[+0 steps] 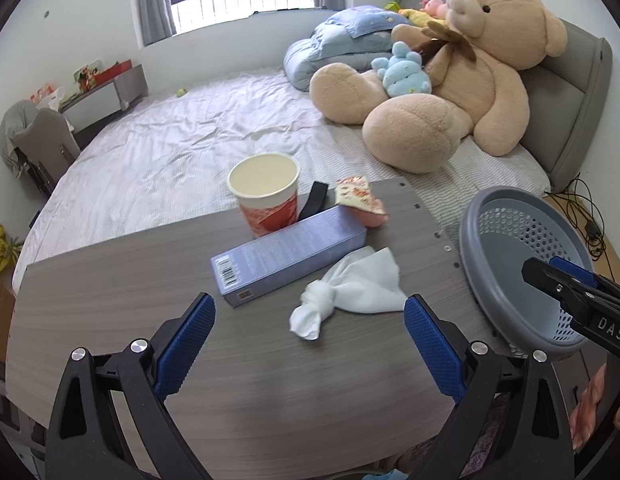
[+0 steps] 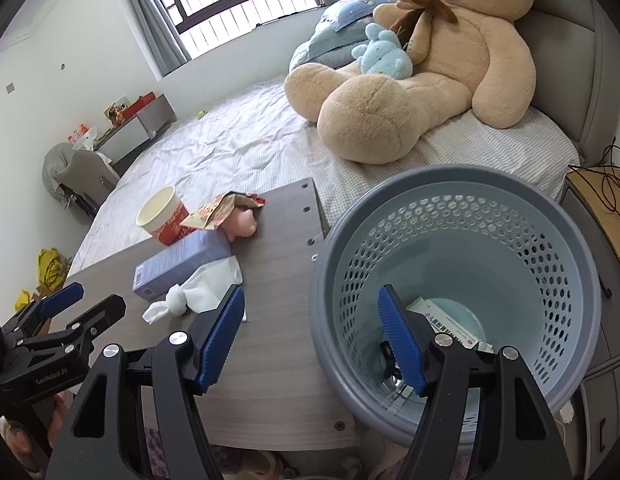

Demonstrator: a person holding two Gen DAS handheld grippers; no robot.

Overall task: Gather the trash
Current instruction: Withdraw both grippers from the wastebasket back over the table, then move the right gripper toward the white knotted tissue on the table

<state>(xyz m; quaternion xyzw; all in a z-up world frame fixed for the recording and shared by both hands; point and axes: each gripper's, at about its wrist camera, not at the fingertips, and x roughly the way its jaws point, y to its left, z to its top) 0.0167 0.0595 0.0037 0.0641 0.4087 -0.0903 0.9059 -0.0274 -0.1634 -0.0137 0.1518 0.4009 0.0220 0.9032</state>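
On the wooden table point(image 1: 110, 312) lie a twisted white tissue point(image 1: 349, 292), a long pale-blue box point(image 1: 290, 256), a red and white paper cup point(image 1: 266, 192) and a snack wrapper point(image 1: 355, 194) over a pink object point(image 1: 373, 220). My left gripper point(image 1: 310, 320) is open and empty, just short of the tissue. My right gripper point(image 2: 311, 312) is open and empty over the near rim of the grey perforated basket point(image 2: 469, 208), which holds a small carton point(image 2: 449, 320). The tissue point(image 2: 202, 292) and box point(image 2: 182, 264) lie left of it.
A bed point(image 1: 170, 140) with a big teddy bear point(image 1: 449, 92), a blue plush toy and folded bedding lies behind the table. The basket point(image 1: 509, 240) stands off the table's right edge. A side cabinet with cables point(image 2: 601, 200) is at the far right.
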